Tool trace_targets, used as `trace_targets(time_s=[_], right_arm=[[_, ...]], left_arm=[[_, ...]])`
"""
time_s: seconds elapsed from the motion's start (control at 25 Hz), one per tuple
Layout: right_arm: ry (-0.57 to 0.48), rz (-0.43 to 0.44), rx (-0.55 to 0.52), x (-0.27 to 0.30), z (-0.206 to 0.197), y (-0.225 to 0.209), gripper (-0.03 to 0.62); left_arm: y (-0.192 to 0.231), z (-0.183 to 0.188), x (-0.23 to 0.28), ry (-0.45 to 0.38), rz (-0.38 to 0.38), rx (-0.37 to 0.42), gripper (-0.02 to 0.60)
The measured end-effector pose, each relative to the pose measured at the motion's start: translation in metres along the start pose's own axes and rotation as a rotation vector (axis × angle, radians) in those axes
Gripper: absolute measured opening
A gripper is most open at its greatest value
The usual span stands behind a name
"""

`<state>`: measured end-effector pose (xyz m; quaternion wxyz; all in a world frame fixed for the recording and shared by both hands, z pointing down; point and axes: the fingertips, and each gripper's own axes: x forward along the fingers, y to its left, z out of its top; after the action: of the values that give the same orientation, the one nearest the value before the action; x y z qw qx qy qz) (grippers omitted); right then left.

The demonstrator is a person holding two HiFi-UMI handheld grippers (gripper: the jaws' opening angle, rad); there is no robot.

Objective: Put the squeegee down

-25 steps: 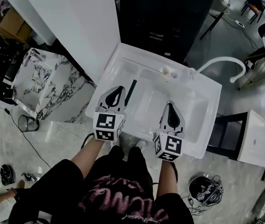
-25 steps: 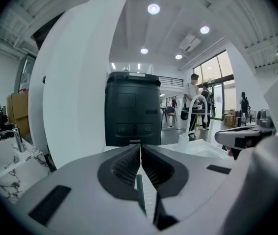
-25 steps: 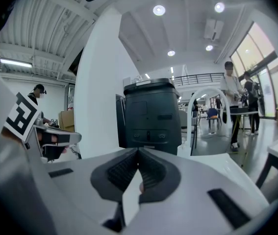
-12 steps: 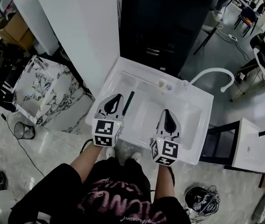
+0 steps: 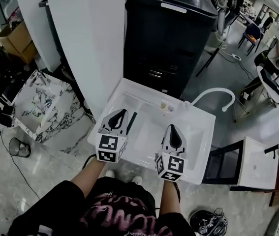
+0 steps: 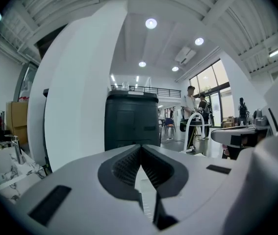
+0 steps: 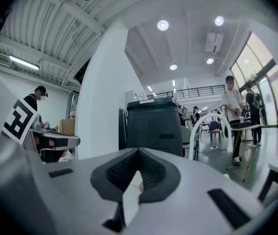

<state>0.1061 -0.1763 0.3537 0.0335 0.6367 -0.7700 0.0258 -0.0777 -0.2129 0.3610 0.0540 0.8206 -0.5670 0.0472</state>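
Note:
The squeegee (image 5: 131, 122) is a thin dark bar lying on the left part of the white sink (image 5: 201, 132), held by nothing. My left gripper (image 5: 121, 112) hovers just left of it and above, jaws shut and empty; in the left gripper view its pads meet at the tips (image 6: 140, 148). My right gripper (image 5: 172, 127) hangs over the middle of the basin, also shut with nothing in it, its tips together in the right gripper view (image 7: 138, 152). Both grippers point roughly level toward the black cabinet (image 6: 131, 121).
A curved white faucet (image 5: 213, 93) rises from the sink's far right corner. A black cabinet (image 5: 169, 33) stands behind the sink and a white pillar (image 5: 85, 38) to its left. A marble-patterned box (image 5: 41, 102) sits on the floor at left, a small white table (image 5: 257, 163) at right.
Both grippers have risen above the sink, still shut. The squeegee stays lying on the sink's left part.

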Motion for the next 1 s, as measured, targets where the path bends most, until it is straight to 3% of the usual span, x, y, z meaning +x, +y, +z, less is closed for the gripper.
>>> trace_targets(time_s=[0.6,1.0], right_arm=[[-0.059,-0.005,-0.008,0.010,0.024,0.000,0.020],[-0.037,-0.001,-0.013,0.016,0.016,0.001,0.020]], left_arm=[[0.005,0.025,0.006,-0.067,-0.014,0.001,0.012],[0.006,0.019,0.012,-0.054,-0.030,-0.006,0.012]])
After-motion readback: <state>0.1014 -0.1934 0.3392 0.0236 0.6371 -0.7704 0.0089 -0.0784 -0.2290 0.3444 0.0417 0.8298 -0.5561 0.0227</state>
